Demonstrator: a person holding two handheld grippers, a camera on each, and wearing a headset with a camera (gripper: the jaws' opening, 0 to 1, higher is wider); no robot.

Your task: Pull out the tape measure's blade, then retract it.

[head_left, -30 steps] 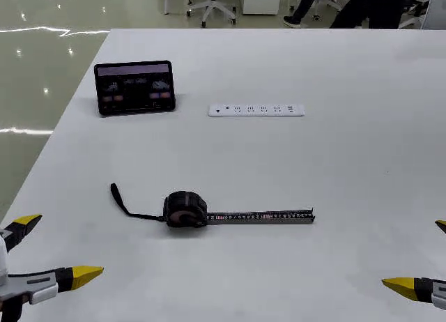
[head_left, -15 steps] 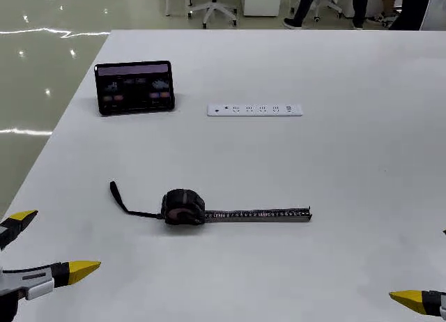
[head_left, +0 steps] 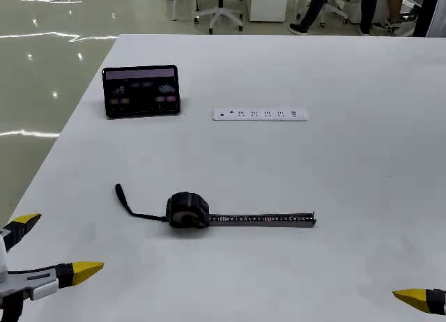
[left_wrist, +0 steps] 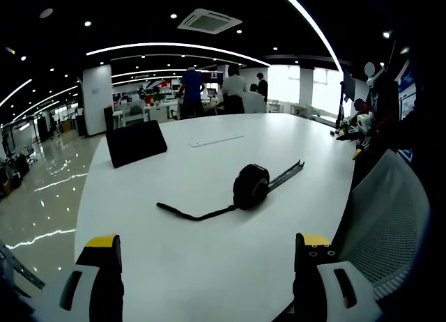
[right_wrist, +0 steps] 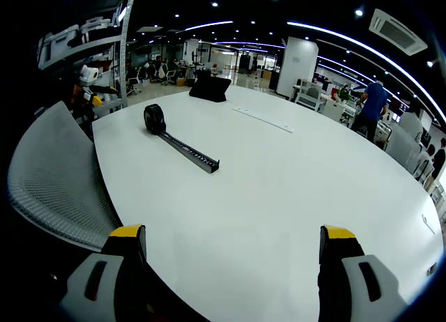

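Both the left gripper [left_wrist: 209, 242] and the right gripper [right_wrist: 233, 233] hung at the near edge of the white surface [head_left: 327, 169], fingers spread wide, pinching nothing. The black tape measure [head_left: 187, 210] lay farther in, well apart from both, its blade [head_left: 263, 219] drawn out flat rightward.

The head view looks down over the table [head_left: 362, 169]. Both gripper views sit low and face the same tape measure [left_wrist: 251, 186].
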